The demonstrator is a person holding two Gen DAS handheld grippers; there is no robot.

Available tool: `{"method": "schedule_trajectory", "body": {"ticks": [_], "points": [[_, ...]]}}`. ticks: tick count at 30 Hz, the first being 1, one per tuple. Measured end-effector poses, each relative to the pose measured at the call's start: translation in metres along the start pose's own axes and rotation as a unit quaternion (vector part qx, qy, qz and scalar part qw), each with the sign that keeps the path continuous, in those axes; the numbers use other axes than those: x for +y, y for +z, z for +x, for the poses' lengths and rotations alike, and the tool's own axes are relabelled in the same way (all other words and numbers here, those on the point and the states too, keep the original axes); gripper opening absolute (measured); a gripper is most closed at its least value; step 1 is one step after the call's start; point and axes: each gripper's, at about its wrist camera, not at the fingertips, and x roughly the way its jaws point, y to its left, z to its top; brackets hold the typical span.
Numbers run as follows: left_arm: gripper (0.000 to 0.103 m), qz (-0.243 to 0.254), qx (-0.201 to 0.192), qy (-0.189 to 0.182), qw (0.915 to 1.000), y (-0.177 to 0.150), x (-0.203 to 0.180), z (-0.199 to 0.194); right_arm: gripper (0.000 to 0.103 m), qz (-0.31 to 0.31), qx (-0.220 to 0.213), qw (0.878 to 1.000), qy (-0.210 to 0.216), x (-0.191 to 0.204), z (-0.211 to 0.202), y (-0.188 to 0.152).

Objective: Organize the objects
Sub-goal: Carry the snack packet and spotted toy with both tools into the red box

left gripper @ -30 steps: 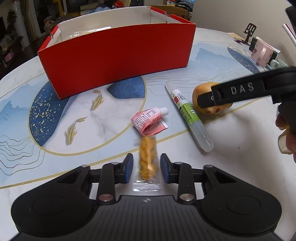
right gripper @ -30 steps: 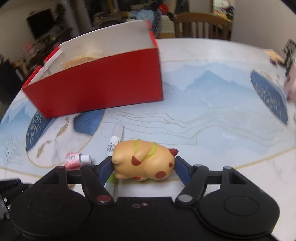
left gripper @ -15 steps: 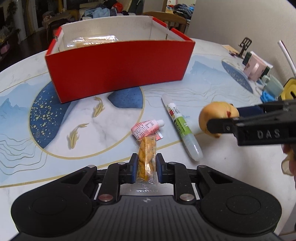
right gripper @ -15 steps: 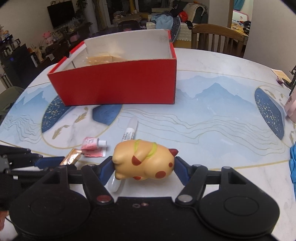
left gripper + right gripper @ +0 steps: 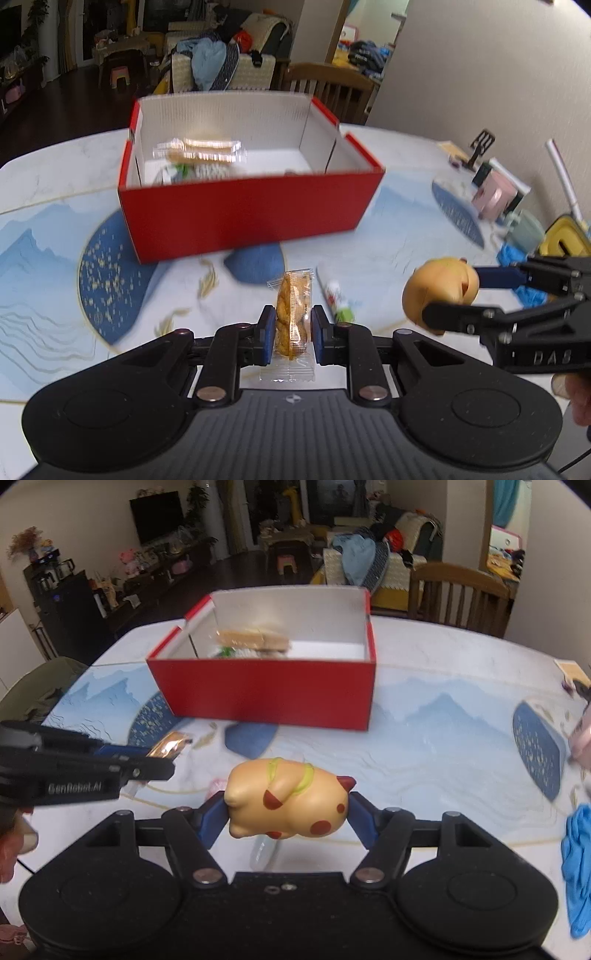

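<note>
Spreading under everything is the counter [image 5: 424, 716], its pale marble printed with blue mountains and gold fish. On it, well ahead of both tools, stands the red box [image 5: 243, 214], open-topped and already holding a wrapped snack and some other packets toward its left end; its right half looks free. Nearer the cameras, the right hand-held gripper [image 5: 288, 812] is clamped on the cat toy [image 5: 288, 803], an orange figure with red spots held sideways clear of the counter. The left hand-held gripper [image 5: 293, 338] pinches the snack packet [image 5: 293, 321] by its lower half, so the upper part stands up loose above the pads. A glue tube [image 5: 334, 295] lies on the counter just beyond the left tool, and a small pink tube [image 5: 218, 786] peeks out behind the toy.

Both loads seem bound for the box. To do this well, I would carry each one high enough to clear the near wall, bring the toy over the empty right side and the packet over the left, keep the two tools apart, and let go only once low inside.
</note>
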Motion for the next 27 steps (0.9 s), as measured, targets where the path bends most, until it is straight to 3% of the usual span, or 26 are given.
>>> {"method": "schedule_trajectory", "body": {"ticks": [6,10,27], "points": [[0.019,0.002,-0.022,-0.001,0.9997,0.026,0.009,-0.009,0.068,-0.026,-0.015,1.000,-0.002,0.003,-0.003,0.024],[0.019,0.021,-0.037,0.021,0.9989,0.042,0.013,-0.010,0.069,-0.044,-0.030,0.998,-0.021,0.003,0.002,0.042],[0.019,0.053,-0.038,0.062,0.9959,0.102,0.046,0.020,0.069,-0.053,-0.060,0.994,-0.072,-0.016,0.047,0.120]]}}
